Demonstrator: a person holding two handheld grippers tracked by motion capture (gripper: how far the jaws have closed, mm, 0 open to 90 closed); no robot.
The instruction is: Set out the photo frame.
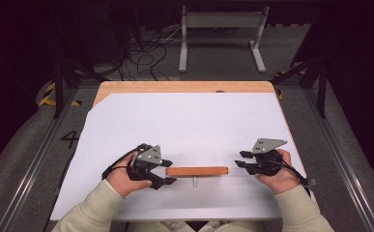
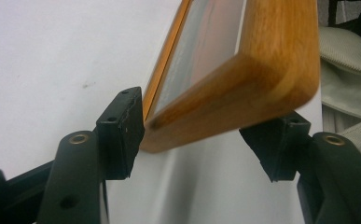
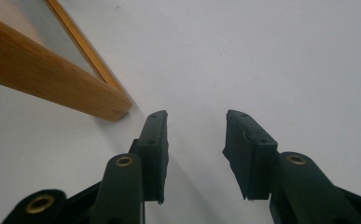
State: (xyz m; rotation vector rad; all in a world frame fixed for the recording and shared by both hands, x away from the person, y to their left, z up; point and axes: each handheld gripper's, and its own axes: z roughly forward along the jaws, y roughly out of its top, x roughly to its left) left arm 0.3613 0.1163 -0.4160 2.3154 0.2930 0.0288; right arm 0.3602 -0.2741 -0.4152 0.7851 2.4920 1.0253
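A wooden picture frame (image 1: 196, 171) stands upright on edge near the front of the white sheet, with a small prop (image 1: 194, 181) behind it. My left gripper (image 1: 169, 172) is open, its jaws either side of the frame's left end. In the left gripper view the frame's corner (image 2: 243, 93) lies between the jaws of the left gripper (image 2: 199, 140); one pad (image 2: 122, 130) rests against its edge, the other stands slightly apart. My right gripper (image 1: 241, 159) is open just off the frame's right end. The right gripper view has the right gripper (image 3: 197, 140) empty, with the frame (image 3: 52, 88) at upper left.
A white sheet (image 1: 184, 121) covers most of the wooden table (image 1: 184, 87). A cream sleeve (image 2: 346, 46) lies behind the frame. Metal rails run along both sides of the table, and a white stand (image 1: 221, 21) is on the floor beyond it.
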